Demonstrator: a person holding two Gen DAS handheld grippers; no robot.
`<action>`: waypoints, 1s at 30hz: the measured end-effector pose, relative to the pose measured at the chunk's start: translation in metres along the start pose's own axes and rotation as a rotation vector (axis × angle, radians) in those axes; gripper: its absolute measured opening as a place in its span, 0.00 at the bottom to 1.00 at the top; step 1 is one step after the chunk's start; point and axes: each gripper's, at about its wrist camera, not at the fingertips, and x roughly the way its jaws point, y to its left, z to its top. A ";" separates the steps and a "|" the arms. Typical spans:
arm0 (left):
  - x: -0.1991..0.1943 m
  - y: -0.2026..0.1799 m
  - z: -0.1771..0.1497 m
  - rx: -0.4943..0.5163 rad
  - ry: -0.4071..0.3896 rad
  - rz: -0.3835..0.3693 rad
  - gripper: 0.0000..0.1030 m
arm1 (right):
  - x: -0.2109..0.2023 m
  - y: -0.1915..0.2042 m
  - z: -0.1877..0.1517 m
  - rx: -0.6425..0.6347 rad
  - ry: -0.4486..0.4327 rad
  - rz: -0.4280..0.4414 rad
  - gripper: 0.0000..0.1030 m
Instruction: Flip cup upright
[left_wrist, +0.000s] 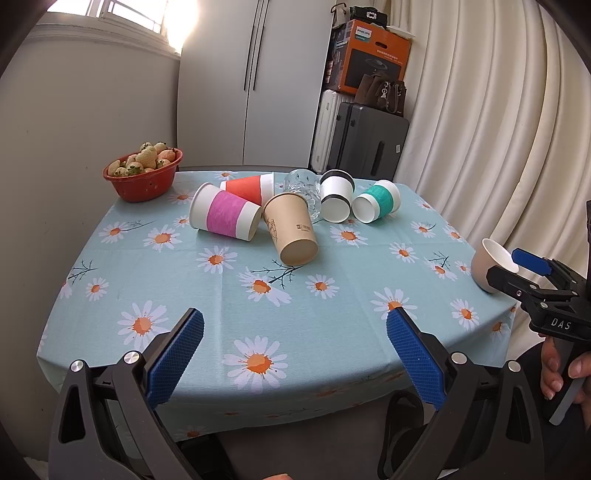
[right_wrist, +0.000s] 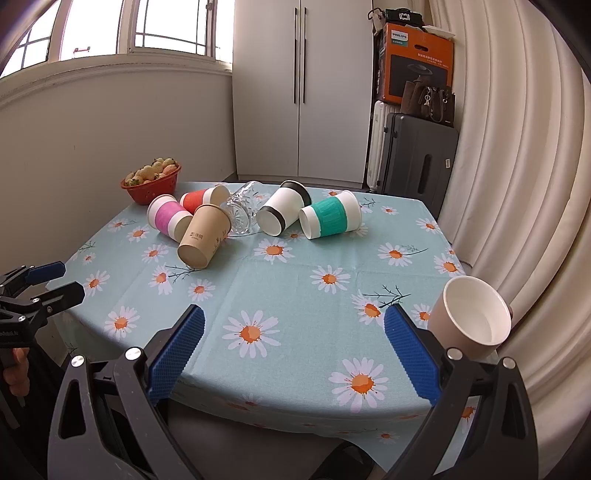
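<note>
Your right gripper (right_wrist: 294, 343) hung over the near edge of the daisy tablecloth (right_wrist: 295, 295), its blue pads spread wide with nothing between them. Your left gripper (left_wrist: 295, 347) was just as open and equally empty, held at the near edge on the other side.

Closest to you stood the beige cup (right_wrist: 471, 319) at the table's right corner, just beside your right gripper's outer finger, mouth up and already upright, so I'd judge it done.

Farther back, the kraft paper cup (right_wrist: 203, 236) lay on its side, the nearest of the toppled ones. Its long axis ran from far to near, base toward you, mouth toward the cluster. From the right gripper it sat ahead and to the left; from the left gripper, ahead and nearly centred, so your left hand looked the better placed.

Behind it the pink-banded cup (right_wrist: 168, 218), red-banded cup (right_wrist: 203, 197), glass tumbler (right_wrist: 243, 210), black-banded cup (right_wrist: 282, 210) and teal-banded cup (right_wrist: 328, 216) also lay on their sides.
</note>
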 end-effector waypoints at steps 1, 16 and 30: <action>0.000 0.000 0.000 -0.001 0.000 0.000 0.94 | 0.000 0.000 0.000 0.000 0.000 0.001 0.94; 0.005 0.001 0.002 -0.005 0.023 -0.017 0.94 | 0.005 -0.001 0.002 0.010 0.020 0.012 0.94; 0.048 0.039 0.066 -0.144 0.157 -0.091 0.94 | 0.054 0.001 0.049 0.033 0.143 0.171 0.94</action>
